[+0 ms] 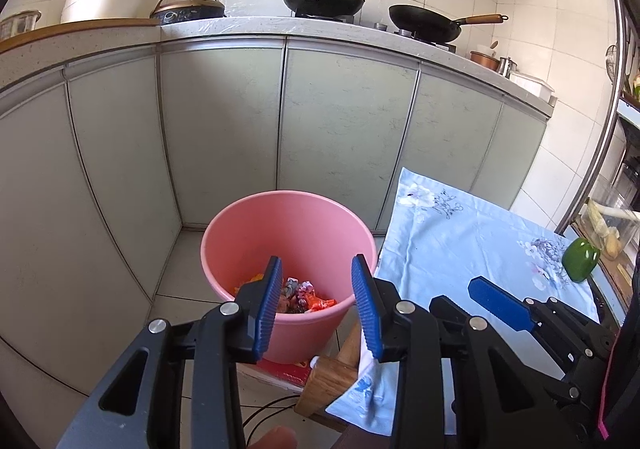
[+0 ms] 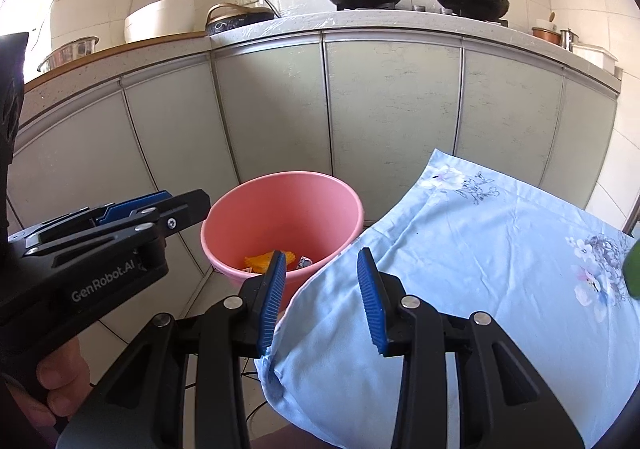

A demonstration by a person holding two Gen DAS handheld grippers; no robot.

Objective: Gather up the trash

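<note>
Both sets of jaws parted, nothing between the pads: left gripper (image 1: 316,303) at lower centre of its frame, right gripper (image 2: 322,299) likewise. Left gripper aimed over the pink bin (image 1: 248,233) at frame centre, judged so as to drop or to have dropped refuse straight in. Right gripper hovering above the near left corner of the blue floral cloth (image 2: 460,249), lower right of frame, apparently clear of it. Trash (image 1: 298,295), crumpled wrappers in orange, red and white, lying on the bin floor; bin far from full. Green pepper (image 1: 581,260) resting at right edge of cloth. No loose refuse visible on cloth; collection judged near complete.
</note>
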